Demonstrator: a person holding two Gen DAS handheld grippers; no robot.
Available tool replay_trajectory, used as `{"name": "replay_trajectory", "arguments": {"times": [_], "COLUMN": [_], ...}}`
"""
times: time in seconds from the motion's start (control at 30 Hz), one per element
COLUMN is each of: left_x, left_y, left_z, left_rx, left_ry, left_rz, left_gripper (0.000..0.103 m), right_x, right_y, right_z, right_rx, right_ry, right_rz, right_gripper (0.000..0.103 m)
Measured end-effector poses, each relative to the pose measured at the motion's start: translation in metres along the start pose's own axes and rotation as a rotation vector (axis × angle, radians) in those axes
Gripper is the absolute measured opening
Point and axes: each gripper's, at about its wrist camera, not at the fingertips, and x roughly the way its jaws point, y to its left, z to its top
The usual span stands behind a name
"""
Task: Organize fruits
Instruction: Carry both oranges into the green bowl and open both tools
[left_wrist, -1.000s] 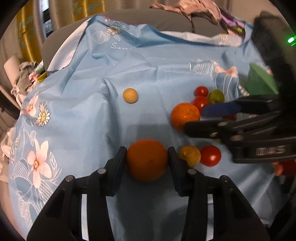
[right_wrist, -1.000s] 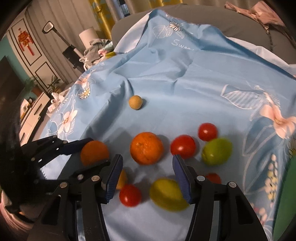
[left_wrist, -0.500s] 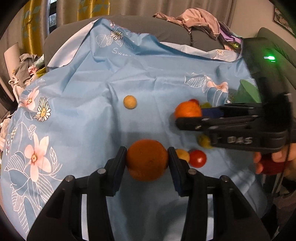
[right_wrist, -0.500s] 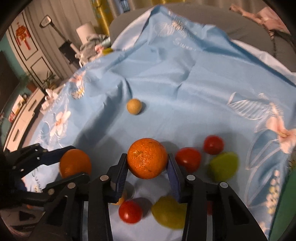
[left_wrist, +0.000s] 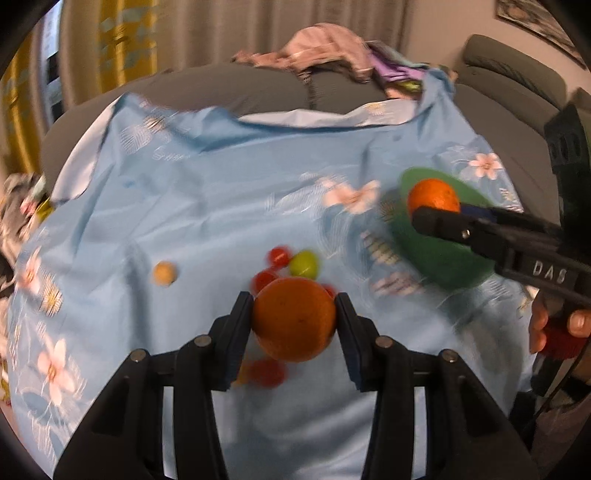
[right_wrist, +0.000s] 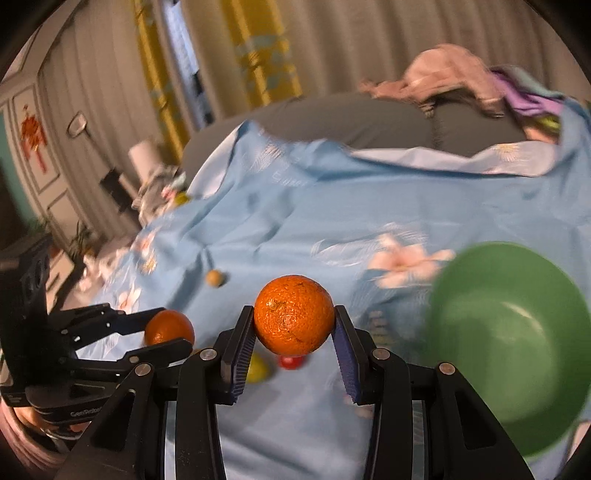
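Blue floral cloth (left_wrist: 229, 206) w/ green bowl (right_wrist: 509, 332), both tongs gripping oranges.

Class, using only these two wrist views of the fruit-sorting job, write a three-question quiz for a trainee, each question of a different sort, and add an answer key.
1. True or false: the left gripper holds nothing.
2. Which container is in view?
A. a green bowl
B. a wicker basket
C. a white tray
3. Fill in: the right gripper is shut on an ______.

Key
1. False. It is shut on an orange.
2. A. The bowl sits on the blue floral cloth; in the right wrist view nothing shows inside it.
3. orange: the second orange, clamped between its pads and off the cloth. Small red and green fruits remain on the cloth.
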Motion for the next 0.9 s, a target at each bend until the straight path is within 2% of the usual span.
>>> {"name": "replay_trajectory", "arguments": {"times": [0.17,0.33,0.5,0.6,0.7,0.8,0.9], "left_x": [0.012,0.034,0.072,0.09,0.108,0.116,0.114], "left_y": [-0.049,-0.099,-0.141,-0.157,-0.161,-0.16,-0.157], "left_z": [0.037,0.068,0.082,0.081,0.075,0.069,0.069], "left_rx": [0.067,0.131,0.171,0.199,0.203,0.213,0.212], "left_ry": [-0.036,-0.05,0.01,0.053,0.111,0.131,0.123], "left_rz": [-0.058,-0.134,-0.185,-0.186,-0.153,-0.111,-0.111], "left_gripper": [0.045,0.045,0.045,0.045,0.045,0.044,0.045], "right_x": [-0.034,-0.053,-0.057,-0.057,-0.053,-0.05,-0.048], "right_y": [-0.049,-0.087,-0.113,-0.127,-0.136,-0.14,-0.14], "right_z": [-0.002,-0.014,-0.023,-0.03,-0.036,-0.04,-0.041], "right_rx": [0.071,0.136,0.182,0.207,0.221,0.225,0.223], "right_ry": [-0.081,-0.104,-0.096,-0.078,-0.051,-0.027,-0.023], "right_rz": [-0.105,-0.166,-0.207,-0.213,-0.236,-0.253,-0.256], "right_gripper": [0.043,0.043,0.043,0.043,0.043,0.043,0.043]}}
